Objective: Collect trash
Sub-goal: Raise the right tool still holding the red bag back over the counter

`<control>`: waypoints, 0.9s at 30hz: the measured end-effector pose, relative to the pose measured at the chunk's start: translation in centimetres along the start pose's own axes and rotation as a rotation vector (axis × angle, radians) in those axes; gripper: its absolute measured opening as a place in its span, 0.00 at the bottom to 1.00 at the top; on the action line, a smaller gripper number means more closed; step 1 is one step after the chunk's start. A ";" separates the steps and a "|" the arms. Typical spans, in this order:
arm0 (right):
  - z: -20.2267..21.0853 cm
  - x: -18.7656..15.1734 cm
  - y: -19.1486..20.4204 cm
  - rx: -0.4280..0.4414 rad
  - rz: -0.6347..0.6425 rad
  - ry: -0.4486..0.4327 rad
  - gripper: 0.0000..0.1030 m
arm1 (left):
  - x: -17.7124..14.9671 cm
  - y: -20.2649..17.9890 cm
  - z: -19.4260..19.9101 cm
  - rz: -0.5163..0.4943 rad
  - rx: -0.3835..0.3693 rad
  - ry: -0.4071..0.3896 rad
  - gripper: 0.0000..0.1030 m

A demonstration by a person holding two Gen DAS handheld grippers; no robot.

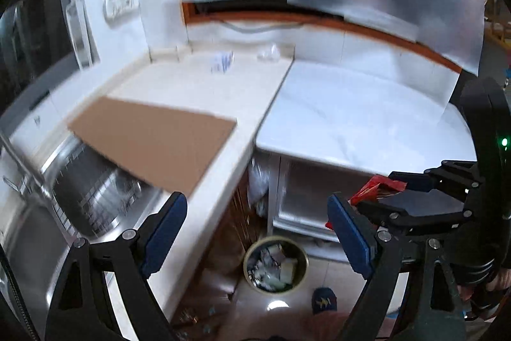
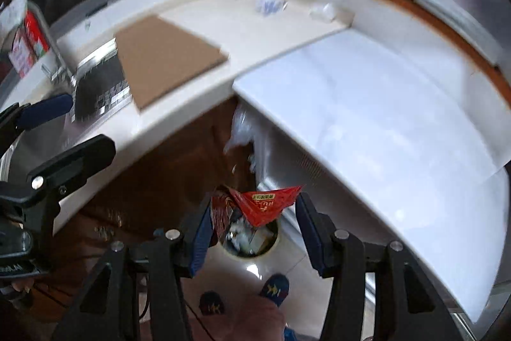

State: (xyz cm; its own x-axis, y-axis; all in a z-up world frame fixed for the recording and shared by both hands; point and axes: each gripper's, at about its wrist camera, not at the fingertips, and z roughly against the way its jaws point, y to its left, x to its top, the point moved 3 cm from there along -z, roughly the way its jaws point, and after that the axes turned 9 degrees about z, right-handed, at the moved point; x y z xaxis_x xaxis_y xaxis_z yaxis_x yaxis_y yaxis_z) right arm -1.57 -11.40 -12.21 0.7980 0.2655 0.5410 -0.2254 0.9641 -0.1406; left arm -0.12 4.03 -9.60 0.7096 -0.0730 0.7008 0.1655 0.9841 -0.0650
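**Red wrapper in my right gripper, above the bin**

My right gripper (image 2: 254, 232) points steeply down over the floor, and a red wrapper (image 2: 266, 205) sits between its blue pads. The wrapper's crumpled left part lies against the left pad (image 2: 202, 237); on the right only its pointed corner reaches the other pad, so I cannot tell how firmly it is pinched. The jaws stand about half open around it.

Directly below, on the tiled floor, is a round waste bin (image 2: 252, 240) already holding scraps of paper and packaging. It stands close to the dark wooden cabinet front (image 2: 153, 181) and beside a white appliance (image 2: 383, 117).

My left gripper (image 1: 257, 235) has its jaws spread wide with nothing between them. Through it I see the same bin (image 1: 276, 266), the pale countertop (image 1: 204, 91) with a flat sheet of cardboard (image 1: 153, 139) lying partly over the steel sink (image 1: 80, 190), and my right gripper with the wrapper at the right edge.

Two small pieces of rubbish (image 1: 222, 61) lie blurred at the back of the countertop.
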 end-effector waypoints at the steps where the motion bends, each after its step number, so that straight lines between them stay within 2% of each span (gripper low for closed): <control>1: 0.4 0.3 -0.4 -0.011 -0.009 -0.013 0.50 | 0.7 0.0 0.5 -0.006 -0.002 -0.021 0.86; 5: 2.4 2.4 -1.9 -0.052 -0.044 -0.064 0.50 | 3.7 -0.2 1.8 -0.018 -0.007 -0.087 0.86; 10: 2.5 4.6 -2.9 -0.088 -0.062 -0.117 0.50 | 7.2 -0.3 2.3 -0.023 0.000 -0.152 0.86; 17: 2.1 8.8 -4.8 -0.097 -0.027 -0.198 0.50 | 10.8 -0.9 0.6 -0.027 0.029 -0.194 0.86; 21: 0.2 11.5 -6.5 -0.078 0.007 -0.235 0.50 | 12.5 -1.2 -1.8 -0.005 0.058 -0.180 0.86; 27: -3.4 14.9 -9.8 -0.040 0.044 -0.275 0.50 | 15.9 -1.3 -8.0 0.061 0.083 -0.107 0.86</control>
State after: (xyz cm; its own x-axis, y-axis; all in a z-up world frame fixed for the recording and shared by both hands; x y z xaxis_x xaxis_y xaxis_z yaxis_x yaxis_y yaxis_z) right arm 14.41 -16.83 -5.63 0.6052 0.3002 0.7373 -0.2299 0.9526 -0.1992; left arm 16.43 0.28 -4.01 0.6387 0.0011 0.7695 0.0633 0.9965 -0.0539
